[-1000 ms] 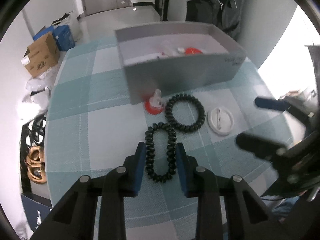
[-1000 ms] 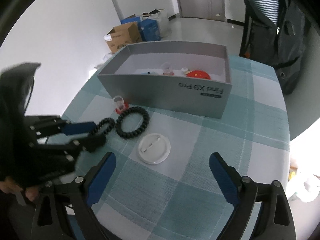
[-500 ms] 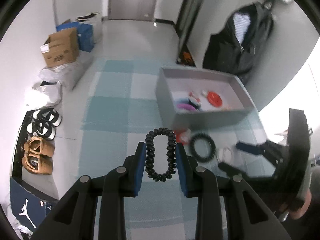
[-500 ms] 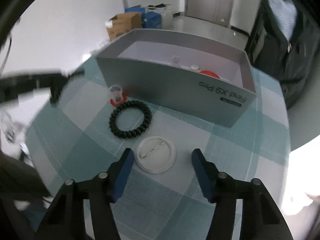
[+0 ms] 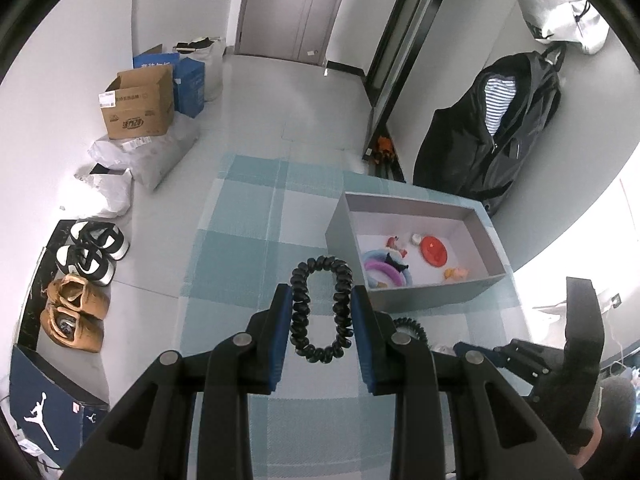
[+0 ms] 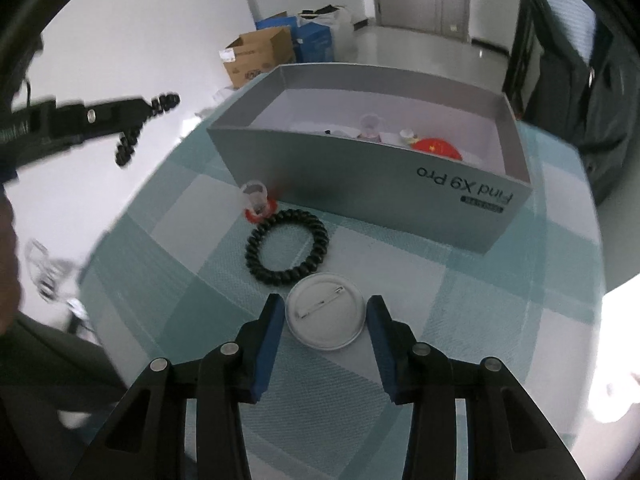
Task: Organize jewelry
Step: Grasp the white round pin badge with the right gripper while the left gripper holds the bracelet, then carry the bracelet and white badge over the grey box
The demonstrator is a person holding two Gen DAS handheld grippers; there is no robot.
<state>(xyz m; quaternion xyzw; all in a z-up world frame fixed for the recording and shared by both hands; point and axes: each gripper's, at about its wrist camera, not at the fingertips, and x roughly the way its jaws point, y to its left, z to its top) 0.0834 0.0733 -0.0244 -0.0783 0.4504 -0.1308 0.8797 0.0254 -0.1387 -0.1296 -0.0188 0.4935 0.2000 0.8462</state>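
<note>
While my left gripper hangs well above the checked tablecloth, its blue pads are pressed against both sides of a black spiral hair tie, squeezing the loop into a tall oval. This tie is lifted and on its way, and the grey box lies ahead and to the right of it, open-topped, with a purple ring, a red disc and some small pieces already inside. As I judge it, the next move for this hand is to carry the tie over the near wall, stop above a bare patch of the box floor, and only then let the pads part.

Further right, my right gripper is low over the table with its jaws just drawn inward around a white pin badge, which lies back-up with its clasp showing. The pads sit just beside its rim on either side; I see a sliver of gap, so I do not count it as gripped yet. A second black hair tie lies just beyond the badge, and a small clear cup on a red base stands against the box wall. A flat badge gives little edge to catch, so I think this hand needs to close squarely on the rim before lifting.
</note>
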